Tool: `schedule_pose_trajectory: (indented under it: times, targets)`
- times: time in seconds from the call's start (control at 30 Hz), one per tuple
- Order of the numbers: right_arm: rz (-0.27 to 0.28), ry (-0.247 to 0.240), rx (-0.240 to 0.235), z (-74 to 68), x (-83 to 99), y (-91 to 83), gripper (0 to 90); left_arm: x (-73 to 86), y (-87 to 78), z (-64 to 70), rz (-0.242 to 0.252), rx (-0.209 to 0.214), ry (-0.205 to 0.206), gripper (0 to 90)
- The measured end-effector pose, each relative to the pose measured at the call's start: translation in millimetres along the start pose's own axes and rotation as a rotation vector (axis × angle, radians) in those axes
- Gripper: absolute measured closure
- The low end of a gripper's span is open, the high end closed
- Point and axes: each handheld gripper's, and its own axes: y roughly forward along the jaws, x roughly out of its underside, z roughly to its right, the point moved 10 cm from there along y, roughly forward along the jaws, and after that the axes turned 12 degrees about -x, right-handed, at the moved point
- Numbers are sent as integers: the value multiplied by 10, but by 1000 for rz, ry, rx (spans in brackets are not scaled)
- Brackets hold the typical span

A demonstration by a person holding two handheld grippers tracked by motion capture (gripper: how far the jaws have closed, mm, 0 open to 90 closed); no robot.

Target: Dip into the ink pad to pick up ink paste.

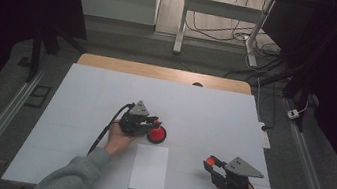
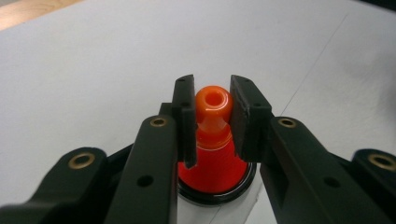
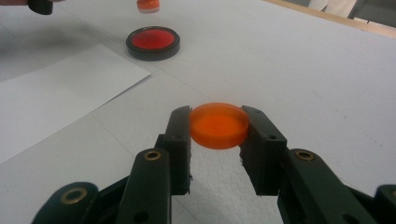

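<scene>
My left gripper (image 1: 154, 121) is shut on the round knob of an orange stamp-like piece (image 2: 214, 103), whose cone body widens downward. Right under it on the table sits a black-rimmed round base with a red inside (image 1: 157, 135) (image 2: 217, 189). In the right gripper view the orange piece (image 3: 148, 4) seems apart from the base (image 3: 153, 43), just beyond it. My right gripper (image 1: 210, 161) (image 3: 218, 117) is shut on a flat orange disc-shaped cap (image 3: 218, 126), held low over the table's near right part.
A white sheet of paper (image 1: 149, 167) lies near the front edge between the two hands. A white board (image 1: 105, 95) covers the wooden table. Beyond the table stand desk legs (image 1: 182, 21), and cables (image 1: 268, 89) run across the floor.
</scene>
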Motion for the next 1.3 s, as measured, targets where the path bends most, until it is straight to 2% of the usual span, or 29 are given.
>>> schedule_pose_trajectory:
  times: [0.2,0.67,0.8,1.07,1.2,1.23,1.27,1.3]
  targets:
    - [-5,0,-2,3,-1,8,644,2,-34,-32,0,7,-21,726]
    - [-4,0,-1,14,-1,-1,645,98,63,31,-38,27,6,725]
    - [-4,1,-2,14,-1,-4,644,155,115,31,-56,16,13,725]
    - [-3,2,-4,14,2,-4,645,153,118,30,-51,-2,32,725]
    - [-1,4,-7,12,4,-2,644,257,194,19,-84,-24,66,725]
    - [-1,3,-7,12,3,-2,644,264,196,17,-65,-21,54,725]
    - [-1,3,-7,11,3,-2,644,267,193,11,-66,-11,34,725]
    - [-1,2,-6,10,1,-2,645,270,190,8,-68,-7,31,725]
